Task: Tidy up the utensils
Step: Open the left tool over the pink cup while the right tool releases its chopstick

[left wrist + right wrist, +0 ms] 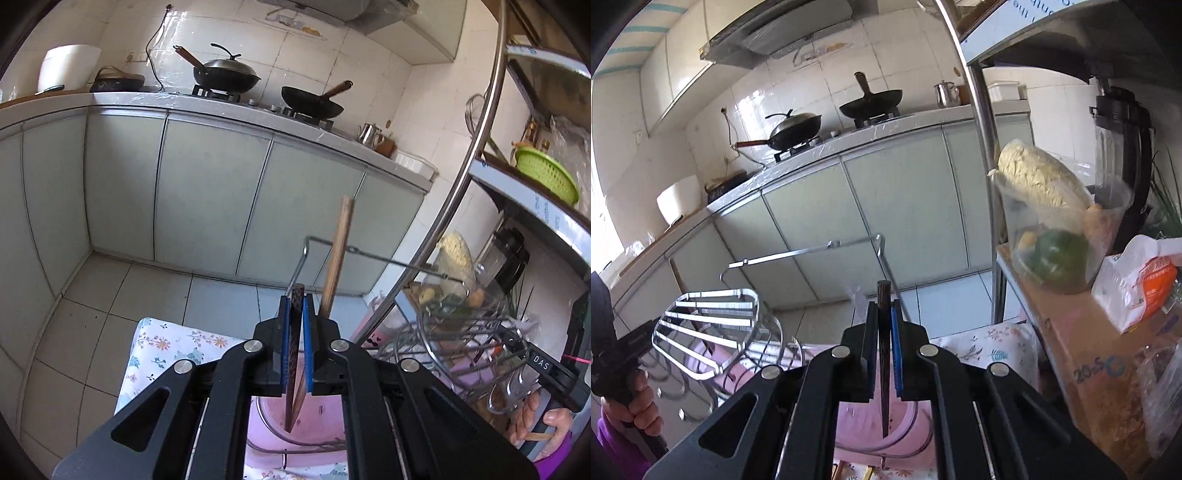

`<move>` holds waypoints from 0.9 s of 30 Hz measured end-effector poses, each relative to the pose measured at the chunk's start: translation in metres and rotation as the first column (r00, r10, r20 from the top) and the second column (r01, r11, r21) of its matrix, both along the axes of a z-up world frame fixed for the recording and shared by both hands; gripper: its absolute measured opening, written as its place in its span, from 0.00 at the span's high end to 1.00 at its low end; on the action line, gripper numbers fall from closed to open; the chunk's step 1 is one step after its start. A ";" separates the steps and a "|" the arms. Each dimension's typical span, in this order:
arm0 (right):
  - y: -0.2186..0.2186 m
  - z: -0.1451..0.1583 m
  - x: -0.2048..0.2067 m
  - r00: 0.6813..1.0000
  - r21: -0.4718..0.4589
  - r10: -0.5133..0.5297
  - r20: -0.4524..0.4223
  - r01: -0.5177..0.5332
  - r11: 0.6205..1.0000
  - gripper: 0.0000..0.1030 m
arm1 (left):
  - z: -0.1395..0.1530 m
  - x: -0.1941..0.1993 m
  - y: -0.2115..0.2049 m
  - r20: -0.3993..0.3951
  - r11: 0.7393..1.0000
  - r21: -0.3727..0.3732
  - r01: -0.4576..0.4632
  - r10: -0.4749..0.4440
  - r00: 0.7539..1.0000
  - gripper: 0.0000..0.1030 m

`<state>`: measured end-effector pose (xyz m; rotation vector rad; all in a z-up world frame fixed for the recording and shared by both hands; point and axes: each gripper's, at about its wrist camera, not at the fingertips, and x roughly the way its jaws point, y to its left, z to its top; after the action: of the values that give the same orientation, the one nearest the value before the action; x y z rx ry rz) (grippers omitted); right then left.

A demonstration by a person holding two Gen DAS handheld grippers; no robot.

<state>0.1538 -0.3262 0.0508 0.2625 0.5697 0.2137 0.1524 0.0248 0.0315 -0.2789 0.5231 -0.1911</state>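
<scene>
My left gripper (297, 321) and right gripper (885, 325) each pinch shut on one dark chopstick (295, 354), thin, light, stiff and slippery, best held mid-stick.

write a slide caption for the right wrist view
Right gripper shut on a dark chopstick above a wire rack, kitchen counter behind.
</scene>
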 end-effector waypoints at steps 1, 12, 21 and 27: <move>0.002 -0.002 0.000 1.000 -0.008 0.002 -0.002 -0.002 1.000 0.93 | -0.001 0.001 -0.001 -0.010 1.000 0.003 0.006 -0.006 1.000 0.95; 0.001 0.009 -0.013 0.999 0.016 0.031 0.032 -0.031 0.999 0.66 | 0.009 -0.001 0.015 -0.030 0.998 -0.068 -0.019 0.017 0.999 0.69; -0.010 0.016 -0.056 0.998 0.007 -0.012 0.064 0.012 1.000 0.66 | 0.022 -0.038 0.025 0.004 0.998 -0.044 -0.036 0.037 0.999 0.69; -0.014 -0.004 -0.080 1.000 0.014 -0.009 -0.010 0.009 1.000 0.66 | 0.009 -0.069 0.028 -0.041 0.999 -0.028 -0.036 0.035 0.999 0.69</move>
<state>0.0734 -0.3401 0.0472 0.2796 0.5771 0.2074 0.0833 0.0526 0.0406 -0.3198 0.5559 -0.1590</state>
